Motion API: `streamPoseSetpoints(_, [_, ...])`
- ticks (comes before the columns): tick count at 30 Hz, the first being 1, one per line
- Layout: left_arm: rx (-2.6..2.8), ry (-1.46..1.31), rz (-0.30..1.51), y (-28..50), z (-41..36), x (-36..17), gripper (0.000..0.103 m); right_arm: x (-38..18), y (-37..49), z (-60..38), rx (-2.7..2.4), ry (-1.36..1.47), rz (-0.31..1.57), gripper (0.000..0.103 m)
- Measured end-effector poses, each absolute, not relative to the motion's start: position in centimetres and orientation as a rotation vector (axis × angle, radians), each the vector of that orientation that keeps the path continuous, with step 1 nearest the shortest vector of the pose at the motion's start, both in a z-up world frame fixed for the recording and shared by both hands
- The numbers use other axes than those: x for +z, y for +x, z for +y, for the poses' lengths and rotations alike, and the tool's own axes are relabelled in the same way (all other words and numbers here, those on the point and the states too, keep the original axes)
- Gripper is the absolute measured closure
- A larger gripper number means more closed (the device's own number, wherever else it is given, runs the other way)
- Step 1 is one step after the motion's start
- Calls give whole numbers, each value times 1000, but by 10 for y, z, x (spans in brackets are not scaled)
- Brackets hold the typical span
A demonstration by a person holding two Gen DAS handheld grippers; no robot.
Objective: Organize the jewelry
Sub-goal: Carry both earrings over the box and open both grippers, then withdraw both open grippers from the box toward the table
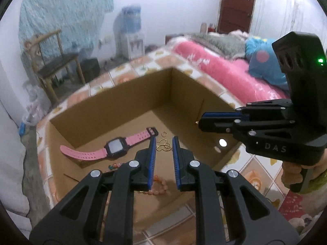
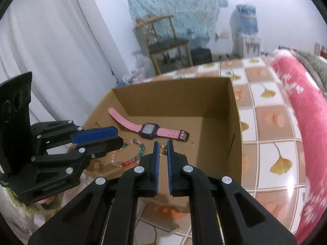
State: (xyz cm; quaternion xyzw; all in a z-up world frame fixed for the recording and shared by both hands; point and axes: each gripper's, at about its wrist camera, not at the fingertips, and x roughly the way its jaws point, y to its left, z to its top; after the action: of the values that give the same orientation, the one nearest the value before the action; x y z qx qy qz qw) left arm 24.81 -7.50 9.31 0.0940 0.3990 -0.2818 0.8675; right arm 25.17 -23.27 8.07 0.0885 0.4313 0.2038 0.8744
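Observation:
An open cardboard box (image 1: pixel 126 102) (image 2: pixel 220 102) stands on a tiled top. On its floor lie a pink watch (image 1: pixel 114 148) (image 2: pixel 150 130), a small gold ring (image 1: pixel 163 133) (image 2: pixel 191 144), a colourful bead bracelet (image 2: pixel 132 159) and a peach bead bracelet (image 1: pixel 161 185). My left gripper (image 1: pixel 164 143) (image 2: pixel 122 140) hovers over the box, its jaws narrow with a gold wire butterfly (image 1: pixel 163 147) between the tips. My right gripper (image 2: pixel 162 143) (image 1: pixel 198 123) hangs over the box's right side, shut on a bronze butterfly charm (image 2: pixel 162 150).
The tiled top (image 2: pixel 265 153) surrounds the box. A rolled pink blanket (image 1: pixel 220 69) (image 2: pixel 302 102) lies on the far right. A thin gold chain (image 2: pixel 176 226) lies on the tiles in front of the box. A wooden chair (image 2: pixel 167 42) and a water dispenser (image 1: pixel 130 36) stand behind.

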Motion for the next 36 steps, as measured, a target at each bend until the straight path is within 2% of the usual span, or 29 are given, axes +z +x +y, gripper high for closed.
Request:
streamPoseSetpoints(5, [-582, 187, 901, 266, -79, 78, 87, 71, 262, -240, 436, 245, 951, 94])
streamPoseSetpoints(8, [-576, 123, 917, 272, -74, 75, 77, 74, 262, -247, 431, 265, 941, 94])
streamPoseSetpoints(12, [-581, 51, 907, 272, -67, 77, 74, 82, 257, -255, 432, 274, 915, 92])
streamPoseSetpoints(16, [-586, 15, 868, 267, -59, 89, 73, 92, 246, -263, 429, 284, 881, 78])
streamPoseSetpoints(28, [-571, -70, 710, 220, -23, 142, 57, 138, 193, -288, 424, 303, 747, 61])
streamPoseSetpoints(32, [-597, -32, 678, 184, -18, 147, 47, 149, 164, -298, 427, 292, 692, 53])
streamPoseSetpoints(36, [-629, 5, 690, 148, -15, 133, 42, 137, 135, -307, 404, 254, 710, 51])
